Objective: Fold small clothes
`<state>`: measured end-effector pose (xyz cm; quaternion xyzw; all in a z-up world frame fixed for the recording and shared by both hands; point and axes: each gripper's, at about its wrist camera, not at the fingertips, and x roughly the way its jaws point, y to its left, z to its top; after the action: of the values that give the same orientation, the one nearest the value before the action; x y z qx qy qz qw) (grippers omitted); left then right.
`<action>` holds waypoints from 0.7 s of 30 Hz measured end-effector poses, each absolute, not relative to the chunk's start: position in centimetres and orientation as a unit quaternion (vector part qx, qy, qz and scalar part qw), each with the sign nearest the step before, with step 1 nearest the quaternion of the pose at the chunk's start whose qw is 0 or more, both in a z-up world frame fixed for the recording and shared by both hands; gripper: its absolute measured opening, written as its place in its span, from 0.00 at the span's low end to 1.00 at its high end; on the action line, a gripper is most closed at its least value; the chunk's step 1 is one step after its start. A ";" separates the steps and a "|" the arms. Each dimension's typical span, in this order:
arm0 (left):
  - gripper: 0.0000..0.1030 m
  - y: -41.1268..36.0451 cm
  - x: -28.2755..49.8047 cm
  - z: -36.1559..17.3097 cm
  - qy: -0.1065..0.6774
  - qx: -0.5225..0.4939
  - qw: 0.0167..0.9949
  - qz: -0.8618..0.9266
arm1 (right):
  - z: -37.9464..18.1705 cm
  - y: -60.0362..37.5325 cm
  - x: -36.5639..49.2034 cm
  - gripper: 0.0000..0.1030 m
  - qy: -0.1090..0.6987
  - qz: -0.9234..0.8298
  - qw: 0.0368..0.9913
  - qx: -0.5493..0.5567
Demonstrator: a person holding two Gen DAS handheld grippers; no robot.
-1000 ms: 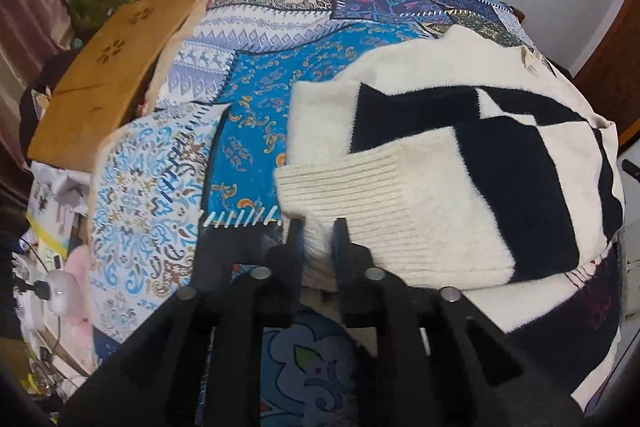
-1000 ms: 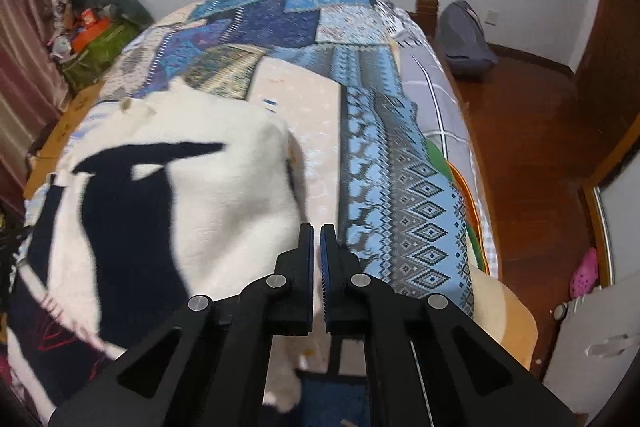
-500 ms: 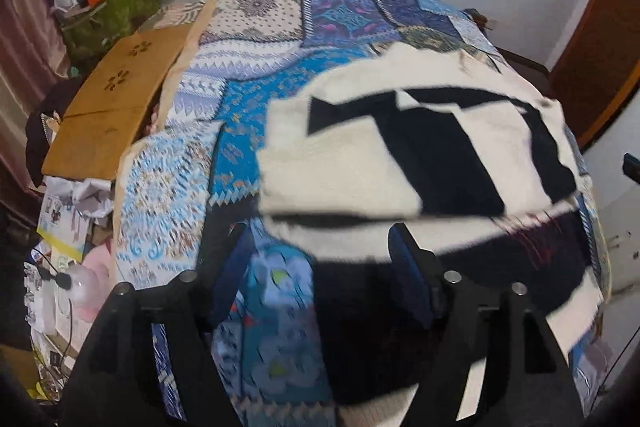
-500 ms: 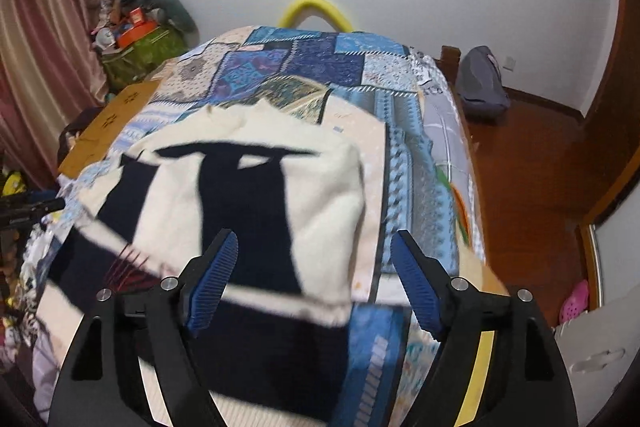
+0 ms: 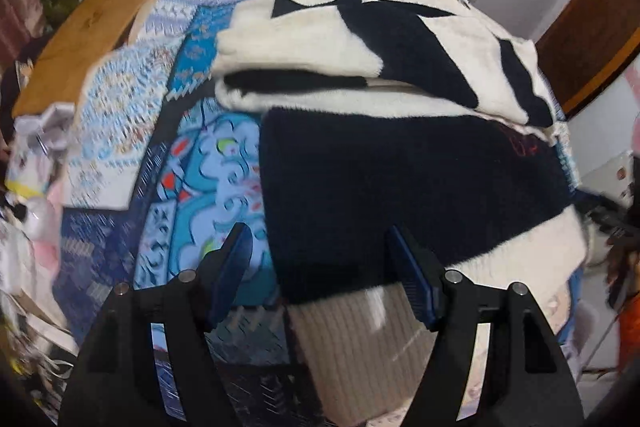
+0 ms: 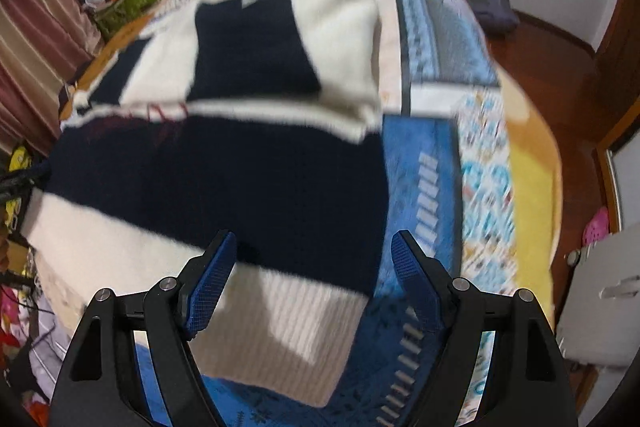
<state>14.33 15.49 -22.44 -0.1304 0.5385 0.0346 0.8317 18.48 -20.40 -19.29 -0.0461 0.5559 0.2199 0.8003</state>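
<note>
Two views show one cream-and-navy sweater (image 5: 400, 163) lying on a patchwork bed (image 5: 192, 187). From the left wrist, the left gripper (image 5: 320, 267) has just opened its jaws wide and holds nothing; the sweater fills twelve to three o'clock, sleeves folded across, with red stitching at two o'clock too blurred to read. From the right wrist, the right gripper (image 6: 312, 267) is likewise freshly opened and empty over the ribbed hem; a small neck label (image 6: 249, 1) at twelve o'clock is unreadable.
</note>
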 end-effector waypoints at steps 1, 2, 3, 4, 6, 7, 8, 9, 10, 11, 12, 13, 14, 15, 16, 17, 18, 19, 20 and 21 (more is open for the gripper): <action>0.68 15.5 14.1 -22.5 0.537 -0.138 0.832 0.031 | -19.4 -20.4 18.4 0.74 0.558 0.220 0.799 -0.041; 0.67 15.5 14.0 -22.5 0.534 -0.141 0.833 0.029 | -19.6 -20.6 18.3 0.74 0.559 0.221 0.799 -0.029; 0.65 15.2 13.6 -22.6 0.528 -0.144 0.837 0.021 | -19.8 -20.8 18.4 0.69 0.561 0.225 0.797 -0.015; 0.59 15.0 13.4 -22.6 0.525 -0.144 0.838 0.015 | -20.1 -21.0 18.5 0.62 0.568 0.232 0.790 0.005; 0.48 14.2 13.1 -22.6 0.522 -0.134 0.842 0.007 | -20.4 -21.3 18.6 0.55 0.573 0.238 0.784 0.023; 0.37 13.9 13.1 -22.5 0.521 -0.133 0.843 0.001 | -20.4 -21.3 18.6 0.49 0.573 0.240 0.783 0.026; 0.24 13.7 13.1 -22.5 0.520 -0.136 0.843 -0.006 | -20.4 -21.2 18.6 0.43 0.573 0.245 0.781 0.028; 0.17 13.7 13.2 -22.4 0.522 -0.143 0.841 -0.013 | -20.3 -21.1 18.6 0.28 0.575 0.254 0.777 0.032; 0.13 13.7 13.3 -22.3 0.523 -0.149 0.839 -0.016 | -20.2 -21.0 18.5 0.14 0.578 0.261 0.773 0.033; 0.12 13.9 13.6 -22.2 0.527 -0.157 0.835 -0.014 | -19.8 -20.7 18.4 0.13 0.575 0.261 0.775 0.024; 0.11 14.1 13.9 -22.0 0.528 -0.164 0.833 -0.014 | -19.5 -20.3 18.2 0.13 0.568 0.260 0.781 0.009; 0.11 14.3 14.2 -21.7 0.526 -0.168 0.834 -0.014 | -19.0 -19.6 17.9 0.12 0.559 0.262 0.787 -0.010; 0.10 14.5 14.4 -21.1 0.521 -0.172 0.836 -0.013 | -18.3 -19.1 17.8 0.12 0.548 0.263 0.793 -0.026; 0.10 14.9 14.7 -20.0 0.509 -0.174 0.843 -0.013 | -17.5 -18.7 17.7 0.12 0.539 0.266 0.798 -0.035; 0.10 15.1 14.8 -19.3 0.502 -0.173 0.847 -0.011 | -16.6 -18.5 17.6 0.12 0.527 0.271 0.805 -0.042; 0.10 15.4 15.1 -18.3 0.491 -0.170 0.854 -0.008 | -15.3 -18.3 17.8 0.12 0.512 0.273 0.813 -0.048; 0.10 15.8 15.5 -17.0 0.478 -0.168 0.862 -0.004 | -14.1 -18.1 18.1 0.12 0.499 0.277 0.819 -0.050; 0.10 16.1 15.9 -16.1 0.468 -0.170 0.867 -0.003 | -13.0 -17.9 18.5 0.12 0.489 0.281 0.825 -0.048; 0.10 16.7 16.6 -14.9 0.458 -0.180 0.871 -0.002 | -12.0 -17.6 19.0 0.12 0.479 0.283 0.829 -0.047; 0.10 17.3 17.2 -14.1 0.451 -0.190 0.872 -0.002 | -10.9 -17.2 19.6 0.12 0.470 0.285 0.834 -0.046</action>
<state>17.21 17.27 -14.11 -0.1901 0.4510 -0.0024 0.8721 19.60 -17.24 -10.93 -0.0462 0.4698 0.2846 0.8344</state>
